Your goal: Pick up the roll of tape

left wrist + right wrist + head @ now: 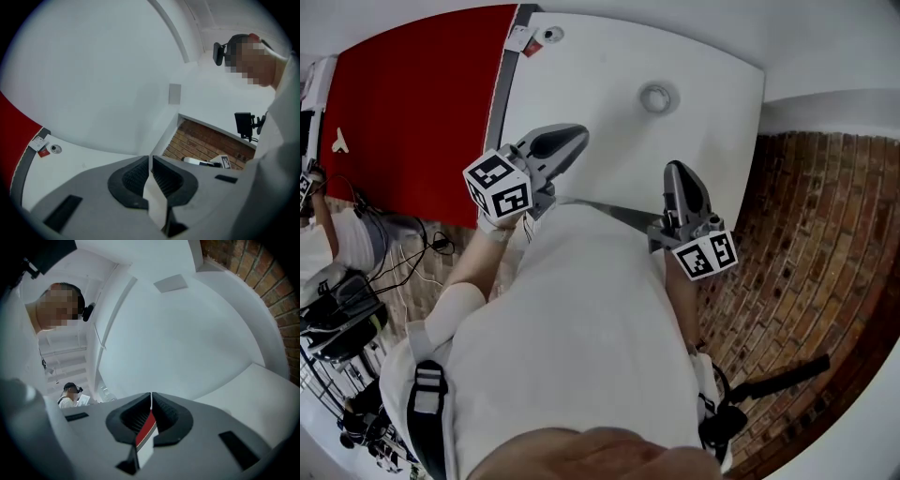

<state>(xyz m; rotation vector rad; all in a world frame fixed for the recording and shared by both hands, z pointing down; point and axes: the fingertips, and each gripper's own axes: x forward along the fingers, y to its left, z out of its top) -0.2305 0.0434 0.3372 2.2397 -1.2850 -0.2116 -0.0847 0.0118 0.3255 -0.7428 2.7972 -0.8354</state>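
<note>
In the head view, the roll of tape (pixel 656 97) is lying flat on the white worktop (pixel 600 122), toward its far side, with nothing touching it. The left gripper (pixel 577 135) and the right gripper (pixel 677 170) are hovering over the near part of the worktop. Both are well short of the roll, and the right one is the nearer.

In the left gripper view, the left gripper (pixel 150 160) is showing its jaws pressed together, with only a hairline seam at the tips. A pale sliver is showing lower in the gap, and I cannot tell whether it is a thing or background. The roll is not appearing here.

In the right gripper view, the right gripper (pixel 151 396) is likewise showing closed jaws, with a red-and-white sliver low in the gap that is equally unclear. No roll is showing.

The task is looking barely begun: the reach, the opening of the jaws, the grip and the lift are all left to do.
</note>
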